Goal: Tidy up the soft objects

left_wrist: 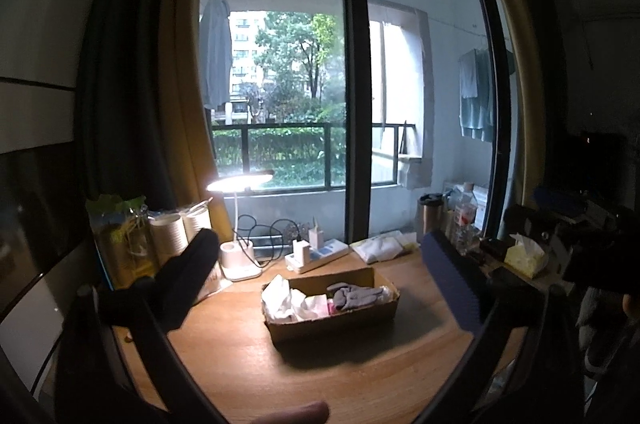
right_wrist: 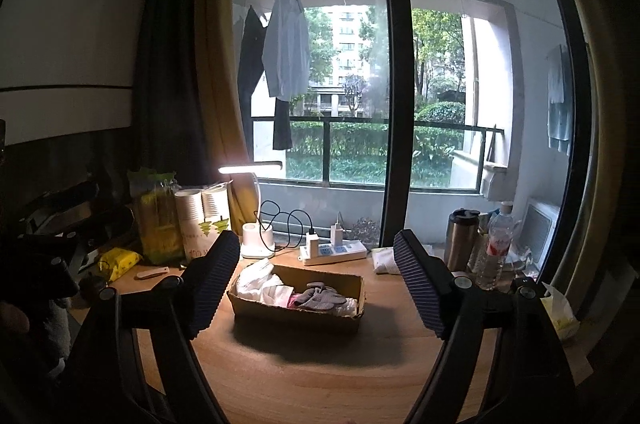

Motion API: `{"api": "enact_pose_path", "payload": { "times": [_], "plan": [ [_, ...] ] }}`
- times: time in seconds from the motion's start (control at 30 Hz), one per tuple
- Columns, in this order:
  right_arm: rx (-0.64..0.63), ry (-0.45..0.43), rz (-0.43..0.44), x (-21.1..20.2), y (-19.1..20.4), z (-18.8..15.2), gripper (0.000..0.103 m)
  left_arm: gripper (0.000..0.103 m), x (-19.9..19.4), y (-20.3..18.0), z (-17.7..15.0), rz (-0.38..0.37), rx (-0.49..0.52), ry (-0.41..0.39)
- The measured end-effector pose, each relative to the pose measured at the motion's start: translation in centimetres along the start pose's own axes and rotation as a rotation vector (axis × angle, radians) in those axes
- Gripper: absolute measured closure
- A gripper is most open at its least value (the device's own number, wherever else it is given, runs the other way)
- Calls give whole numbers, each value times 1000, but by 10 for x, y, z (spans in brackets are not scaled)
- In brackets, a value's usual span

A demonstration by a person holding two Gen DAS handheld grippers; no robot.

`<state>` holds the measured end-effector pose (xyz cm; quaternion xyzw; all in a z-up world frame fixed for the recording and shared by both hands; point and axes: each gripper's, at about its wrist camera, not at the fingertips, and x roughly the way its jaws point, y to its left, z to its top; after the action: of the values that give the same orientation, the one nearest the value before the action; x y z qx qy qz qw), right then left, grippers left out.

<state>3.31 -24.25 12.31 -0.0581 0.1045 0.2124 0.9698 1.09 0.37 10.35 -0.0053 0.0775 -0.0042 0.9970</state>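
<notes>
A brown cardboard box (left_wrist: 340, 324) (right_wrist: 296, 316) stands in the middle of the wooden desk. It holds several soft things: white cloths (left_wrist: 280, 298) (right_wrist: 260, 280), a pink piece (left_wrist: 324, 304) and grey gloves (left_wrist: 354, 294) (right_wrist: 322, 296). My left gripper (left_wrist: 320, 252) is open and empty, held above and in front of the box. My right gripper (right_wrist: 316, 256) is open and empty, also above the box. A folded white cloth (left_wrist: 380, 246) (right_wrist: 386, 258) lies on the desk behind the box, to the right.
A lit desk lamp (left_wrist: 240, 224) (right_wrist: 256, 208), a power strip (left_wrist: 320, 256) (right_wrist: 336, 252) with cables, paper rolls (left_wrist: 176, 236) (right_wrist: 200, 220), a steel mug (right_wrist: 462, 236), a water bottle (right_wrist: 496, 248) and a tissue pack (left_wrist: 524, 256) ring the desk. A glass door stands behind.
</notes>
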Motion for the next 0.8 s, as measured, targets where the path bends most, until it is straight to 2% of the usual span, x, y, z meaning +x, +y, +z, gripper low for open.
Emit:
{"api": "enact_pose_path", "payload": {
  "times": [0.8],
  "plan": [
    [-2,0,-2,-2,0,-1,21,1,3,1,0,-11,-7,-1]
  ]
}}
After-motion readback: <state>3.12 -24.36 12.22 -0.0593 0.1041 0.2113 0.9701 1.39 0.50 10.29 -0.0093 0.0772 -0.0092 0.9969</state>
